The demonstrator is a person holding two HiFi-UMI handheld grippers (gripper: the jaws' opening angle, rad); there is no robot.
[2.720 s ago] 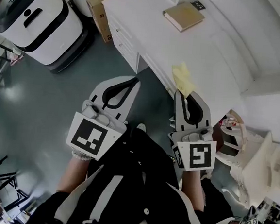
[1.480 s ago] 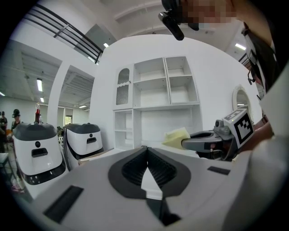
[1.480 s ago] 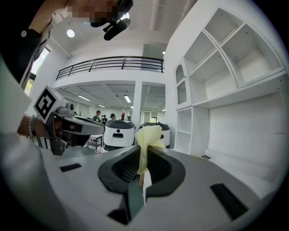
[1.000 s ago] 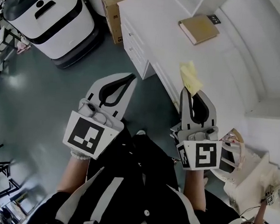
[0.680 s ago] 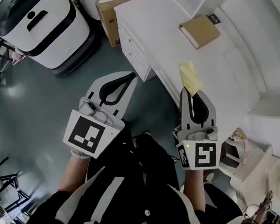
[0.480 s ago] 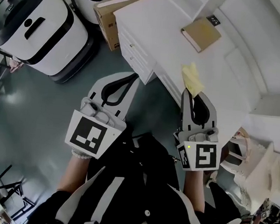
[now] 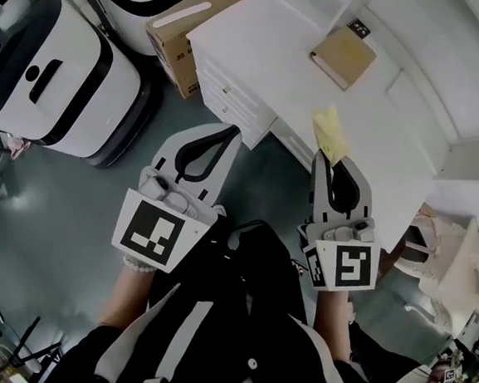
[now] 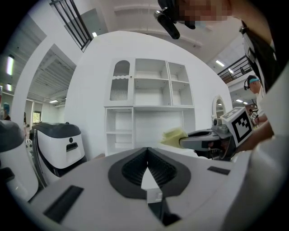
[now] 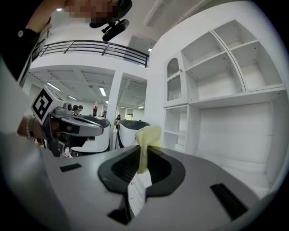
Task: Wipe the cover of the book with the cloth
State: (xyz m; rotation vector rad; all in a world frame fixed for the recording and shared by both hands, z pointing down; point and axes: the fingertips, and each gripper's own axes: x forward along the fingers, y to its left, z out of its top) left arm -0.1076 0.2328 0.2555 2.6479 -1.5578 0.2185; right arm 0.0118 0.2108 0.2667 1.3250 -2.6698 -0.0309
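A tan book (image 7: 343,56) lies on the white desk (image 7: 269,39), far ahead of both grippers. My right gripper (image 7: 336,159) is shut on a pale yellow cloth (image 7: 330,134), which sticks out past its tips over the desk's near edge; the same cloth (image 9: 146,137) shows pinched between the jaws in the right gripper view. My left gripper (image 7: 228,133) is shut with nothing in it, held over the floor short of the desk. From the left gripper view, the left gripper (image 8: 147,151) shows its jaws pressed together, with the cloth (image 8: 174,135) beyond at the right.
White drawers (image 7: 231,102) face me under the desk. A cardboard box (image 7: 187,32) stands at the desk's left end. A white and black machine (image 7: 57,87) sits on the grey floor at left. Open white shelves (image 8: 149,108) rise behind the desk. Bags (image 7: 459,247) lie at right.
The desk and book have drifted up and right in the head view as I step closer. Both grippers keep their pose, the right one still holding the cloth.
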